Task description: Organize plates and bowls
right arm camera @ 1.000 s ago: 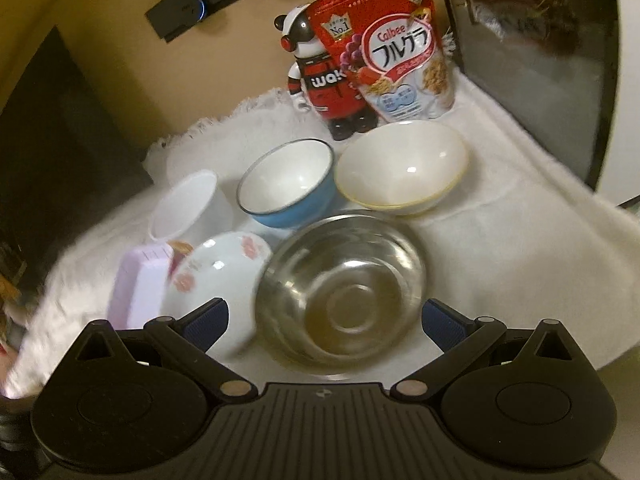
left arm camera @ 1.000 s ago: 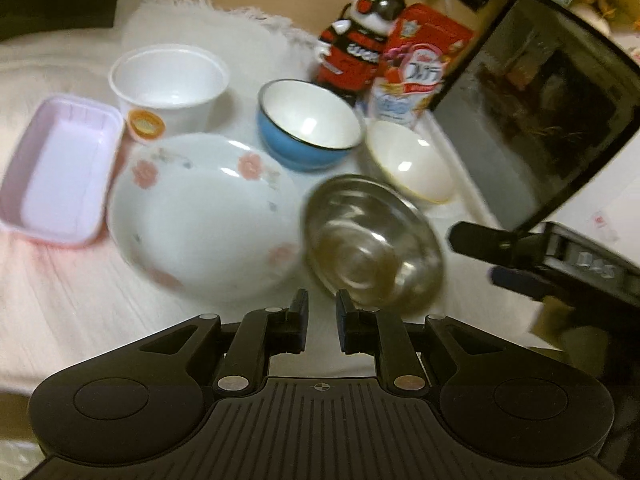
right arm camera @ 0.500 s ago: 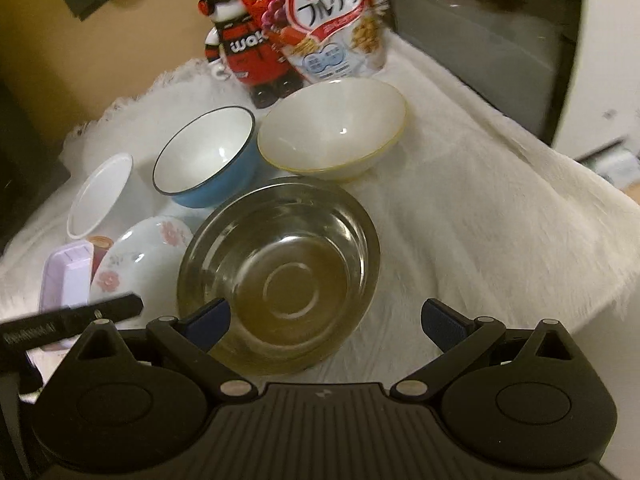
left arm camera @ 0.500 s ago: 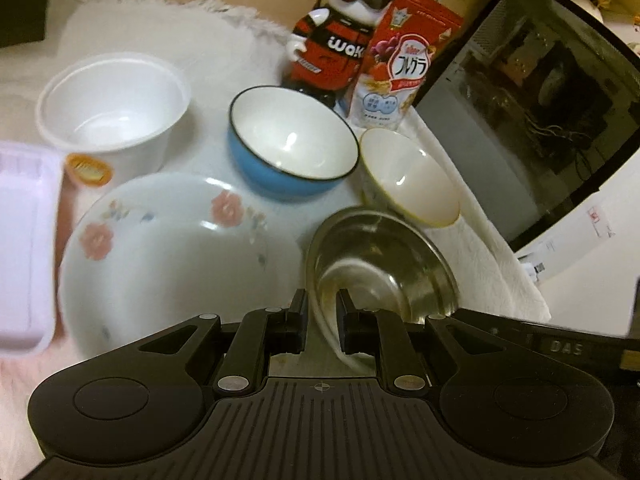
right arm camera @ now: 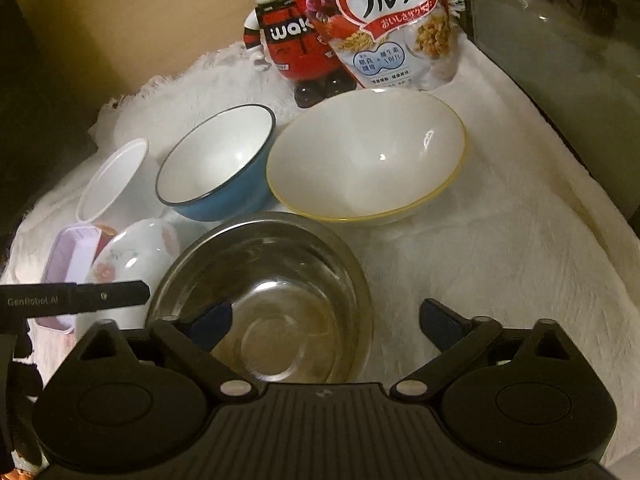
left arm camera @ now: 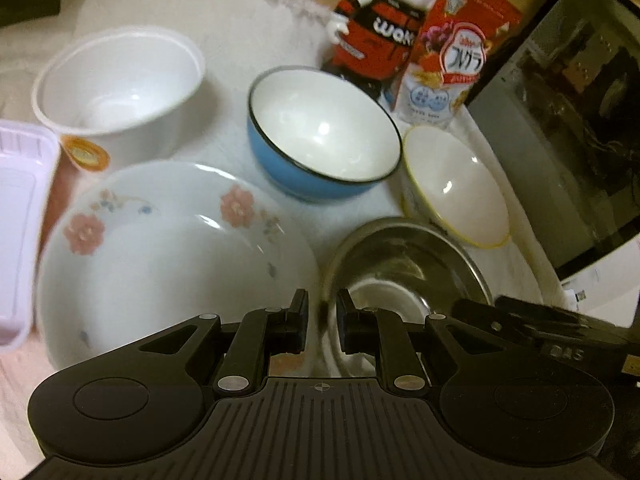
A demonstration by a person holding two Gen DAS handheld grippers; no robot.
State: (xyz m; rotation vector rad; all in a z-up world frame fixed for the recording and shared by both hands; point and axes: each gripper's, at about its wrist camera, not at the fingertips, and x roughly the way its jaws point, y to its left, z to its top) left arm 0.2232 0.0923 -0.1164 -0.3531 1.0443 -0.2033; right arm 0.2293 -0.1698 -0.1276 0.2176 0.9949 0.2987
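Observation:
A steel bowl (left arm camera: 404,264) (right arm camera: 264,276) sits nearest me on a white cloth. A flowered plate (left arm camera: 168,252) (right arm camera: 136,252) lies left of it. Behind stand a blue bowl (left arm camera: 320,136) (right arm camera: 216,164), a cream bowl with a yellow rim (left arm camera: 456,192) (right arm camera: 368,156) and a white plastic cup (left arm camera: 116,84) (right arm camera: 112,176). My left gripper (left arm camera: 322,320) is nearly shut, its narrow gap over the steel bowl's left rim. My right gripper (right arm camera: 324,324) is open wide over the steel bowl's near side; its left finger is inside the bowl, its right finger outside.
A pink plastic tray (left arm camera: 20,232) (right arm camera: 72,256) lies at the far left. A red mascot figure (left arm camera: 380,24) (right arm camera: 296,40) and a cereal bag (left arm camera: 452,48) (right arm camera: 384,20) stand at the back. A dark appliance (left arm camera: 560,112) (right arm camera: 560,60) borders the right.
Both grippers have moved forward and down toward the steel bowl. The left gripper's gap now lines up with the bowl's left rim, and the right gripper's left finger has entered the bowl.

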